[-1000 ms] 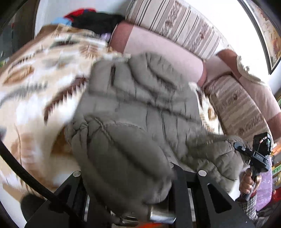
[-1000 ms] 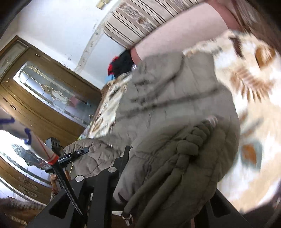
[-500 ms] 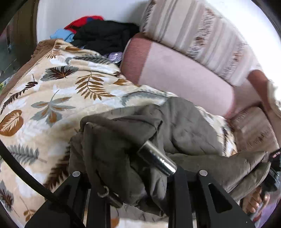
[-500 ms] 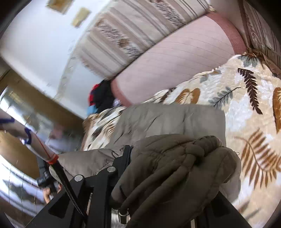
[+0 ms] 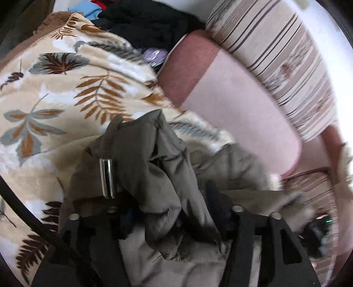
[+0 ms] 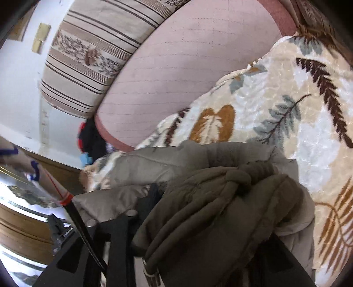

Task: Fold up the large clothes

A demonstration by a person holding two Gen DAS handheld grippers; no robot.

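An olive-grey padded jacket (image 5: 154, 167) lies bunched on the leaf-patterned blanket (image 5: 55, 103) over the sofa seat. My left gripper (image 5: 167, 212) is shut on a bundle of the jacket's fabric, with a shiny metal cord end (image 5: 107, 176) hanging over it. In the right wrist view the jacket (image 6: 220, 209) fills the lower frame; my right gripper (image 6: 198, 220) is shut on its ribbed cuff or hem (image 6: 242, 178). The fingertips are hidden by cloth in both views.
A pink bolster (image 5: 238, 106) and striped cushion (image 5: 286, 55) run along the sofa back. A pile of dark, red and blue clothes (image 5: 143, 19) lies at the far end. A wooden cabinet (image 6: 19, 225) stands at the left in the right wrist view.
The jacket was held up and spread a second ago; both grippers have come down toward the blanket and the jacket now lies bunched low in front of the bolster.
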